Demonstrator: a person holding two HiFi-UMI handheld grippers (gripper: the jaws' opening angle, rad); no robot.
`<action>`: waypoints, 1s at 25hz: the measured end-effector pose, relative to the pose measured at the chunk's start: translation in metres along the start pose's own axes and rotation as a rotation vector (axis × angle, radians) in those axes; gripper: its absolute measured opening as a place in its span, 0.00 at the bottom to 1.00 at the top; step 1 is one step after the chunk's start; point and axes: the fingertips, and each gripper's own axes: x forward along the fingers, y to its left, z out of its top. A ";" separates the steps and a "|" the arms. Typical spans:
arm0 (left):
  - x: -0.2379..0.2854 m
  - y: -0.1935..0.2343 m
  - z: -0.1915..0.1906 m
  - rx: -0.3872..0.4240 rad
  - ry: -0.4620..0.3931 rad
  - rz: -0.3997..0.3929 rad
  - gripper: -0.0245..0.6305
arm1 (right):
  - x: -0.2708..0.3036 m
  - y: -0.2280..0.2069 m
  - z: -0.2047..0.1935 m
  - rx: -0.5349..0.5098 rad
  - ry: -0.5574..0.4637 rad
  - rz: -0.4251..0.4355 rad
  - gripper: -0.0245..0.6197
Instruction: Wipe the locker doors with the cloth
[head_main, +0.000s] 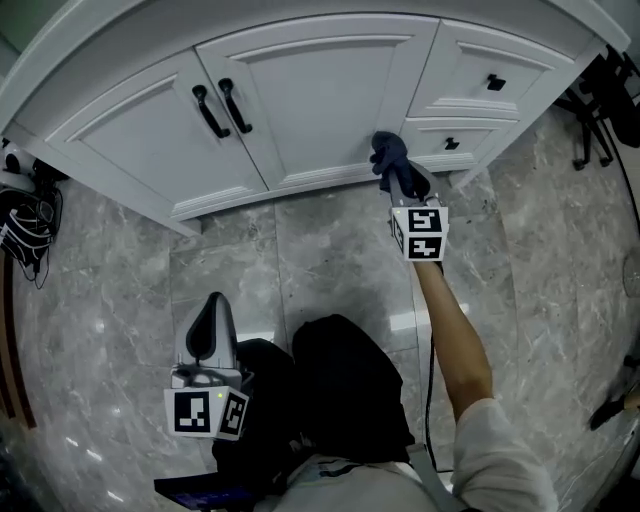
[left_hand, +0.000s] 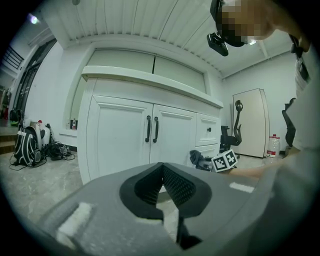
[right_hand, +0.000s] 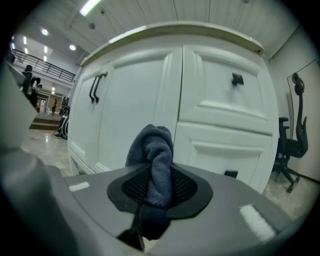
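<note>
A white cabinet has two doors (head_main: 250, 120) with black handles (head_main: 222, 108) and drawers (head_main: 490, 75) to their right. My right gripper (head_main: 392, 168) is shut on a dark blue-grey cloth (head_main: 388, 153), bunched between its pads (right_hand: 152, 165). It is held out close to the lower right corner of the right door (right_hand: 130, 115), by the drawers (right_hand: 225, 100). Whether the cloth touches the door I cannot tell. My left gripper (head_main: 212, 318) hangs back over the floor, jaws together with nothing between them (left_hand: 161, 181), pointing at the doors (left_hand: 140, 137).
Grey marble floor (head_main: 320, 250) lies in front of the cabinet. Bags and cables (head_main: 22, 215) sit at the left, and an office chair (head_main: 600, 110) stands at the right. The person's dark-trousered legs (head_main: 340, 390) are below, between the grippers.
</note>
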 end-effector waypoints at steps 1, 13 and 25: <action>0.003 -0.005 0.001 -0.001 -0.001 -0.009 0.04 | -0.013 -0.001 0.021 -0.016 -0.041 0.012 0.19; 0.031 -0.071 0.014 -0.003 -0.027 -0.132 0.04 | -0.060 -0.085 0.228 -0.136 -0.307 0.030 0.19; 0.034 -0.069 0.011 0.001 -0.007 -0.112 0.04 | -0.046 -0.154 0.238 -0.178 -0.221 -0.025 0.19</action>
